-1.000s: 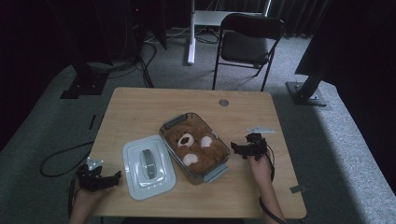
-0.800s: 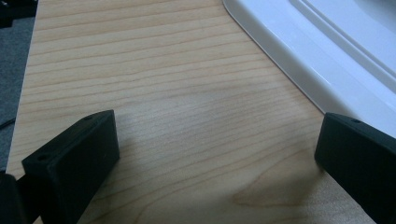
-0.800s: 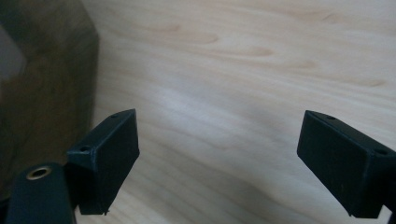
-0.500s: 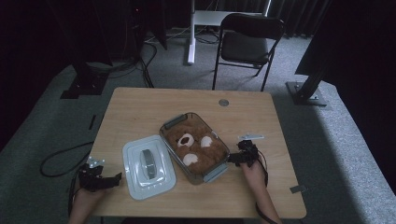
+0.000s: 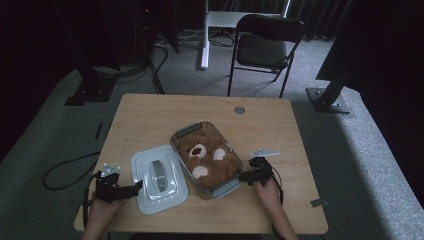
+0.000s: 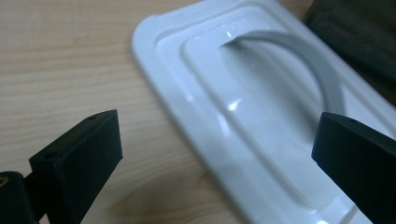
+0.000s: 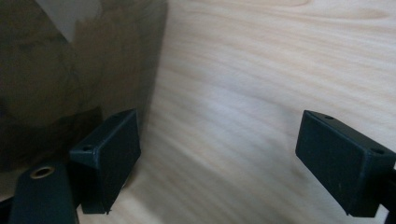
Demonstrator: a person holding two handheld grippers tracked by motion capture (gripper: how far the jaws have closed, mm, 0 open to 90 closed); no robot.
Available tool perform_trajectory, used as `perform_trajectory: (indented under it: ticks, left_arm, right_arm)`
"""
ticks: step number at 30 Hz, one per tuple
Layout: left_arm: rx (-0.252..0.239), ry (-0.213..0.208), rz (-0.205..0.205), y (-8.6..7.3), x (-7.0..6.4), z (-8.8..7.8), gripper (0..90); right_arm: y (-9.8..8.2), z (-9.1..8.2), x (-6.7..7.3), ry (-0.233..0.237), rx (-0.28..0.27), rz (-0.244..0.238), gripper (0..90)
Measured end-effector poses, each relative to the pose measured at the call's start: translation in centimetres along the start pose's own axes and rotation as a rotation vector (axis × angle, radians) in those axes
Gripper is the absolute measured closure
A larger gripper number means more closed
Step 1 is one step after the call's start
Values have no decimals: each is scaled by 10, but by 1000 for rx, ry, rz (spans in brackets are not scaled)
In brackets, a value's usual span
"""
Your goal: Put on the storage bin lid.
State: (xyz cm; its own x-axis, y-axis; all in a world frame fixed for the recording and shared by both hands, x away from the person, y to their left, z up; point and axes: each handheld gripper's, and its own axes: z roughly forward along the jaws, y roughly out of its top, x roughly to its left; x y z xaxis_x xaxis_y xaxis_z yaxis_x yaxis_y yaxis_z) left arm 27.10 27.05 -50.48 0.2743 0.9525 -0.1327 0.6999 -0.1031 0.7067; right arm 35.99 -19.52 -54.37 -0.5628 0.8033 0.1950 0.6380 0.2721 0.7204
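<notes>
My left tongs (image 5: 134, 188) stand wide open at the near left edge of the white lid (image 5: 159, 177), which lies flat on the desk (image 5: 150, 115) just left of the glass dish (image 5: 207, 158). A brown teddy bear (image 5: 207, 159) lies inside that dish. My right tongs (image 5: 243, 176) are open too, one jaw touching the dish's right wall near its closer corner.
</notes>
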Motion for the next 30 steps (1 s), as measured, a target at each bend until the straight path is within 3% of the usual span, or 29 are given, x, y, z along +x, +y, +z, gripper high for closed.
perform_trajectory:
  ticks: [6, 13, 20, 24, 30]
  left_arm:
    - [-7, -9, 21, 10, -22, 12, 24]
    - [-2, 11, 62, 17, -41, 28, 24]
    - [33, 39, 72, 15, -40, 43, 25]
    - [44, 57, 73, 12, -36, 44, 25]
    - [44, 85, 71, 8, -27, 43, 74]
  right_arm:
    - [-4, 2, 16, 8, 3, -37, 132]
    - [-8, 4, 29, 19, 1, -33, 140]
    - [-9, 7, 49, 10, -7, -26, 146]
    - [-10, 11, 59, 36, -5, -15, 146]
    - [-11, 15, 76, 84, 9, -45, 146]
